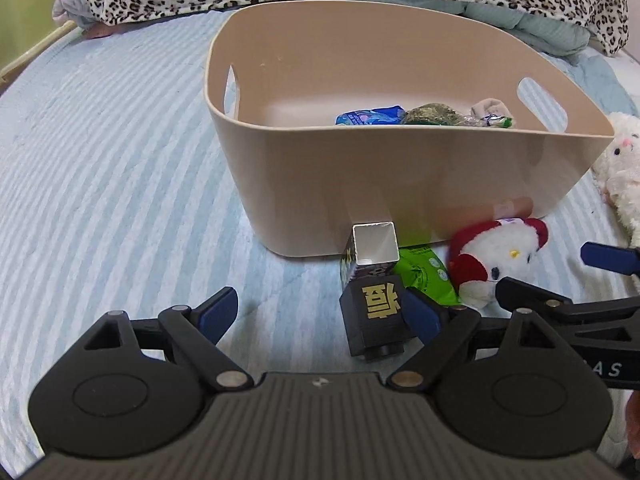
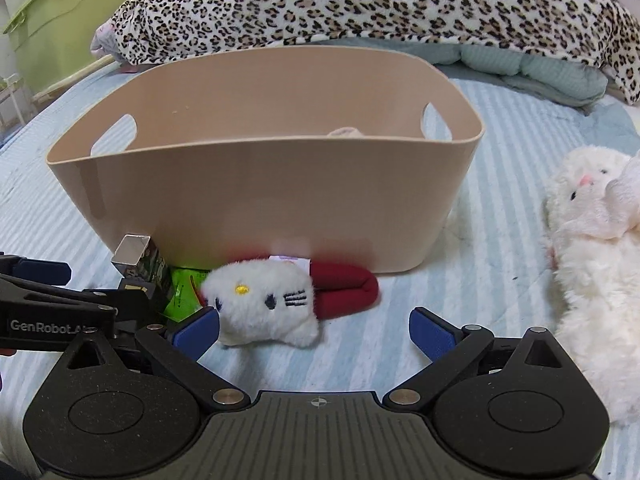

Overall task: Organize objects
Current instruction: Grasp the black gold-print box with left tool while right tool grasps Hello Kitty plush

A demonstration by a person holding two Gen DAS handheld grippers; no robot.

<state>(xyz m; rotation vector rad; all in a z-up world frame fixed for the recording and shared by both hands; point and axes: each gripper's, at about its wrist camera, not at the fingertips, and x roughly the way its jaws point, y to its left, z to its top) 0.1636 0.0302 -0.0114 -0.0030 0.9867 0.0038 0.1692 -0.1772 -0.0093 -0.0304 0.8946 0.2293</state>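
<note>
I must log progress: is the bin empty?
Not empty. The bin holds a blue packet and other items on its floor.

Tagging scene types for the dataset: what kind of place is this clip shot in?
Most likely a bedroom, worked on top of a bed. The striped quilt serves as the surface, a leopard-print blanket is heaped behind the beige bin, and a white plush toy lies nearby.
</note>
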